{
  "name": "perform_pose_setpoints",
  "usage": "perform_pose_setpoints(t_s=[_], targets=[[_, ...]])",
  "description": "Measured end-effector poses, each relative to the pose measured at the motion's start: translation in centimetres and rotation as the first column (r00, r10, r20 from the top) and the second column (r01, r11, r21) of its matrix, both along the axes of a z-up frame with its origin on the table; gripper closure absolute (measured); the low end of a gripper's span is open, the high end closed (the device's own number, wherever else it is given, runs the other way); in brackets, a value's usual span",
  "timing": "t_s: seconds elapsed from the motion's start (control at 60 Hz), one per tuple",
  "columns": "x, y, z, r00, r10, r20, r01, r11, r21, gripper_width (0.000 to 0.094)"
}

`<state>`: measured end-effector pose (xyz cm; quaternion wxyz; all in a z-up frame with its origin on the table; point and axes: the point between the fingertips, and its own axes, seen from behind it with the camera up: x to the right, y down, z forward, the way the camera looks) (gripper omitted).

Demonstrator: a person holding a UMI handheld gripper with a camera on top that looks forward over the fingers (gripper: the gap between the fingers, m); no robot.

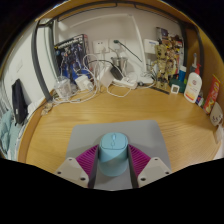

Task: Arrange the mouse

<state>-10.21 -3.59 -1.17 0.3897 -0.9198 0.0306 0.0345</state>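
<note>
A light blue mouse (113,147) sits between my gripper's (112,163) two fingers, its front end pointing away from me. The pink pads (88,158) press against both of its sides, so the gripper is shut on it. The mouse is over a grey mouse mat (95,132) that lies on the wooden table (60,125). The rear of the mouse is hidden between the fingers. I cannot tell whether it rests on the mat or is held just above it.
A tangle of white cables (95,75) and a power strip lie along the back wall. Bottles and small containers (193,86) stand at the back right. A black device (20,100) stands at the left edge of the table.
</note>
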Motion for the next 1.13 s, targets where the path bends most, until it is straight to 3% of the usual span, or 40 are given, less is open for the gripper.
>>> perform_pose_setpoints(t_s=[0.067,0.117,0.167,0.25,0.467,0.683,0.9,1.133], targets=[[0.2,-0.5,-0.2,0.999,0.022,0.04,-0.02,0.999,-0.038,0.0295],[0.7,-1.1,-0.2,0.996,0.04,0.075,-0.035,0.997,-0.069,0.0112],[0.8,-1.7,0.3,0.995,0.05,0.085,-0.043,0.995,-0.086,0.0062],[0.9,-2.5,2.3,0.996,0.055,0.065,-0.051,0.996,-0.069,0.0066],[3.6,-4.8,13.1,0.998,0.043,0.049,-0.044,0.999,0.029,0.0067],[7.8,-6.5,22.3,0.992,0.018,0.128,-0.038,0.987,0.156,0.007],[10.3,-8.6,25.5,0.989,-0.018,0.149,-0.011,0.982,0.188,0.0068],[11.1,-11.0,24.7,0.99,-0.031,0.14,0.007,0.986,0.167,0.007]])
